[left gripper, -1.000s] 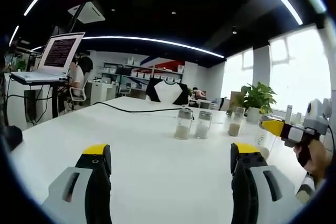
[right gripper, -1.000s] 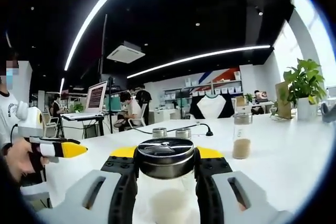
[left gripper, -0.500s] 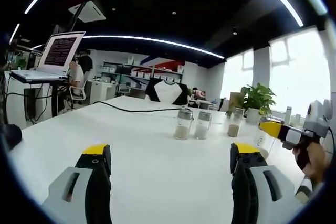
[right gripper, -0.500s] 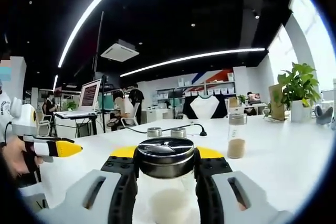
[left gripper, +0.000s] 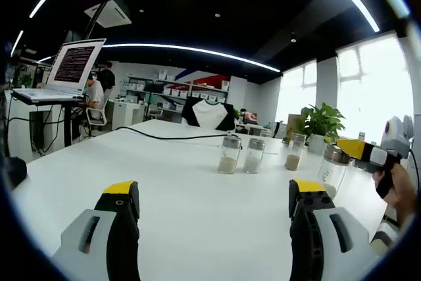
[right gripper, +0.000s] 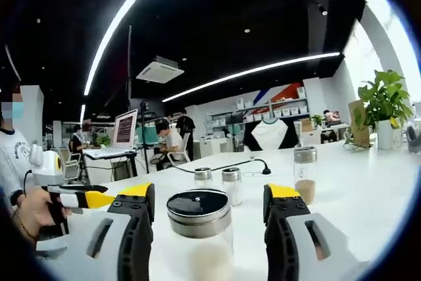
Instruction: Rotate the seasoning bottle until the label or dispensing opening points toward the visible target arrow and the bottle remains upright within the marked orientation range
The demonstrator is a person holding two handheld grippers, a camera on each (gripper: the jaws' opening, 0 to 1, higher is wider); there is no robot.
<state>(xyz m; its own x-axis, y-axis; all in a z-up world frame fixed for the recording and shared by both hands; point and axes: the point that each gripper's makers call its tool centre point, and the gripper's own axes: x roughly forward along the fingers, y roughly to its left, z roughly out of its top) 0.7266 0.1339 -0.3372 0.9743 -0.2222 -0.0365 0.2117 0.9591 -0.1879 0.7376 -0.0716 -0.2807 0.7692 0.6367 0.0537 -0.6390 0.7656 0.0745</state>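
Open-plan office with a dark ceiling and long curved white light strips [left gripper: 197, 51]. A big glossy white table [left gripper: 164, 182] ran far back, a green potted plant [left gripper: 322, 123] sat by bright windows [left gripper: 368, 90] on the right, and an open laptop [left gripper: 69, 70] stood far left.

The right gripper [right gripper: 209, 205] is seen with its jaws spread apart, and a bottle [right gripper: 199, 228] with a dark metal lid is standing upright between them, touched by neither jaw. Farther on the white table [right gripper: 368, 182], two small shakers [right gripper: 217, 182] are placed side by side and a third jar [right gripper: 304, 174] with brown powder is set apart to their right. At the left edge, the left gripper [right gripper: 89, 199] with its yellow tip is held in a hand [right gripper: 36, 212].
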